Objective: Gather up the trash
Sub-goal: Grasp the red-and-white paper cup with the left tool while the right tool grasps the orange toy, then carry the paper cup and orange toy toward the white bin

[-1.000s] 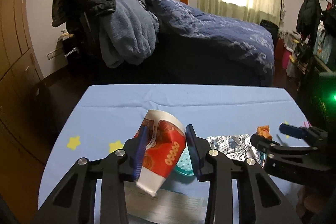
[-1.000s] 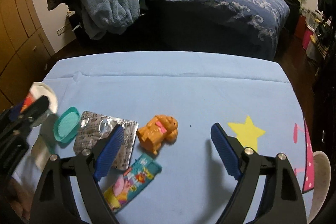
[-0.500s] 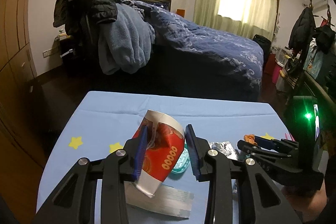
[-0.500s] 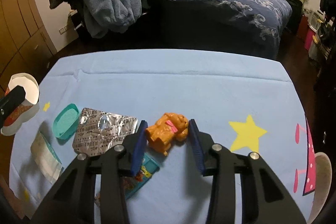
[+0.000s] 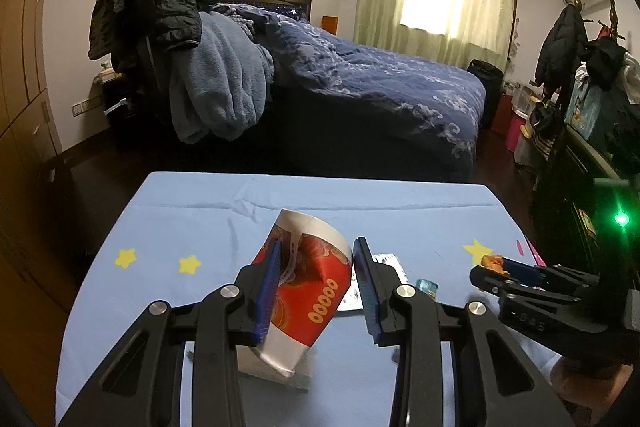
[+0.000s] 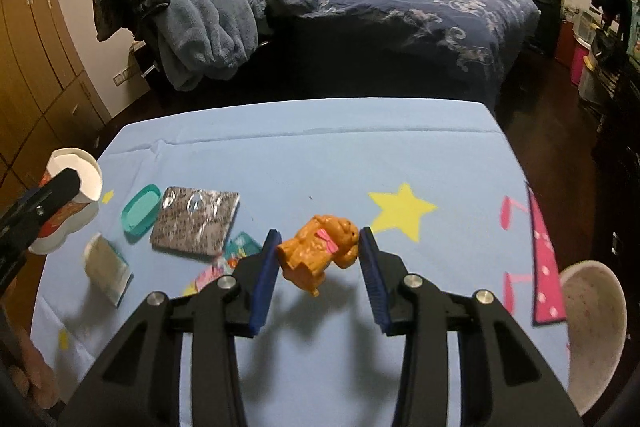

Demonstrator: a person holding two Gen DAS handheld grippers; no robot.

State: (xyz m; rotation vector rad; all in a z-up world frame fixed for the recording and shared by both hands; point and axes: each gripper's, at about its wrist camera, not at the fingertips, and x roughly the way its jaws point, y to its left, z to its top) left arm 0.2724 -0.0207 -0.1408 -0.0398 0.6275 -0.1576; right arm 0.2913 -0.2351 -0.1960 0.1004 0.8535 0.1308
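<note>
Left wrist view: the left gripper (image 5: 316, 283) sits low in the middle of the frame. It holds a red and white paper cup (image 5: 308, 291) between its blue pads, and the cup tilts to the left. Under it is the light blue cloth surface with yellow stars (image 5: 192, 223). At the lower right, the right gripper (image 5: 496, 269) pinches a small orange toy dog (image 5: 493, 260). A shiny silver pill sheet (image 5: 386, 261) lies flat between the two grippers.

Right wrist view: the right gripper (image 6: 318, 265) sits low in the middle, closed on the orange toy dog (image 6: 320, 253), which is up off the surface (image 6: 320, 155). At the far left is the paper cup (image 6: 68, 203) in the left gripper. Near it lie a teal oval lid (image 6: 141, 213), the silver pill sheet (image 6: 196, 223), a bright candy wrapper (image 6: 224, 263) and a pale paper packet (image 6: 106, 267).
</note>
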